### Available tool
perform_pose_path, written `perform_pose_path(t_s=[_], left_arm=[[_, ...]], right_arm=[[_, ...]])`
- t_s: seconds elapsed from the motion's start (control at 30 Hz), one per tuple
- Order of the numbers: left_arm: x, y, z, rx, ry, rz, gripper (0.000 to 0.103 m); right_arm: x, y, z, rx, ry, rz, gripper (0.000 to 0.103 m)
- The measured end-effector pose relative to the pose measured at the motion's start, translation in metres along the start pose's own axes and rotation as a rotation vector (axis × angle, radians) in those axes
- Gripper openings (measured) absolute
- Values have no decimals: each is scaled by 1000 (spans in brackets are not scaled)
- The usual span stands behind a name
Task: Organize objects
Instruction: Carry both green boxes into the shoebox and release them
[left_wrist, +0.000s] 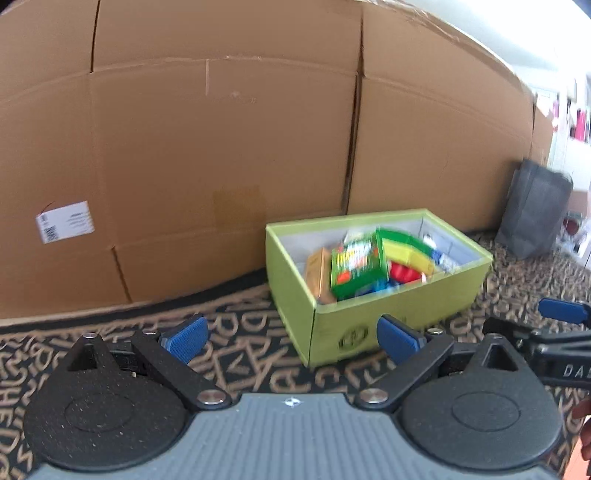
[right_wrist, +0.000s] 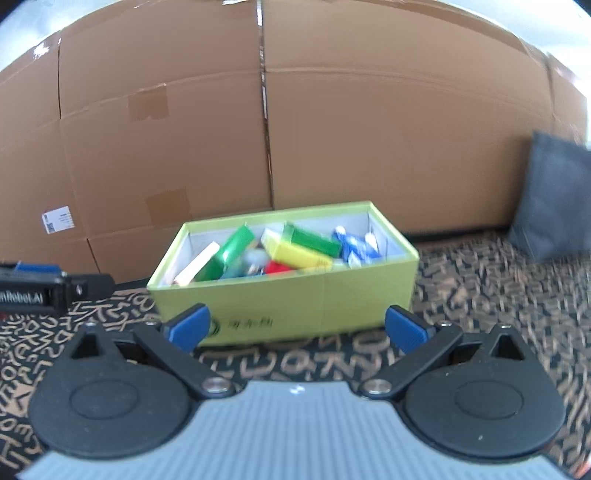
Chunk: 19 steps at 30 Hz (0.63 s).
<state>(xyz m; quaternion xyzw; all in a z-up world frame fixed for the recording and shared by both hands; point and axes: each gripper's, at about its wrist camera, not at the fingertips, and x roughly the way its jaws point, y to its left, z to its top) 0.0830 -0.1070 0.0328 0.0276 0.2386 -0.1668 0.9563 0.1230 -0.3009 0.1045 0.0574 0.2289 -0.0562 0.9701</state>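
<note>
Left wrist view: The left gripper (left_wrist: 291, 338) has its jaws spread wide apart, and nothing lies between the blue pads (left_wrist: 186, 338). A lime-green box (left_wrist: 391, 314) stands open-topped on the patterned carpet (left_wrist: 240, 354), ahead of the gripper and to its right. The box's rear corner sits close to the large cardboard carton (left_wrist: 203, 147), which fills the background behind it. Inside the box, packed together, are a green printed packet (left_wrist: 356, 267), a tan carton (left_wrist: 318, 275) to the left of the packet, a yellow-and-green box (left_wrist: 406, 251) to its right, and a red item (left_wrist: 404, 273) low in the middle; motion blur hides finer detail. A grey bag (left_wrist: 532, 214) stands to the right of the green box, well apart from it. The right gripper (left_wrist: 554, 332) enters at the right edge, beside the box's near right corner.

Right wrist view: The right gripper (right_wrist: 297, 330) also has its jaws fully apart with no object between them. The lime-green box (right_wrist: 332, 299) stands directly ahead, its long wall just beyond the pads (right_wrist: 406, 330). The box holds green cartons (right_wrist: 236, 247), a yellow carton (right_wrist: 299, 254), a red item (right_wrist: 275, 266) and blue-and-white packets (right_wrist: 356, 247). The left gripper (right_wrist: 44, 286) shows to the left of the box, near its left end. The cardboard carton (right_wrist: 332, 129) rises behind the box.
</note>
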Motion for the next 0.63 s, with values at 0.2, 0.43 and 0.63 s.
perform_pose_path(t_s=[0.2,0.43,0.63], left_arm=[[-19,-1,-23,-28,26,8,101],[-25,-5,-30,-14,34,7,101],[-25,-2,-32,-33,44,-3,101]], right_arm=[[-24,9,-18,15,17,-34,103],[-30,21,-21,-46,37,-67,103],[-28,28,-23,-74,39,-81,103]])
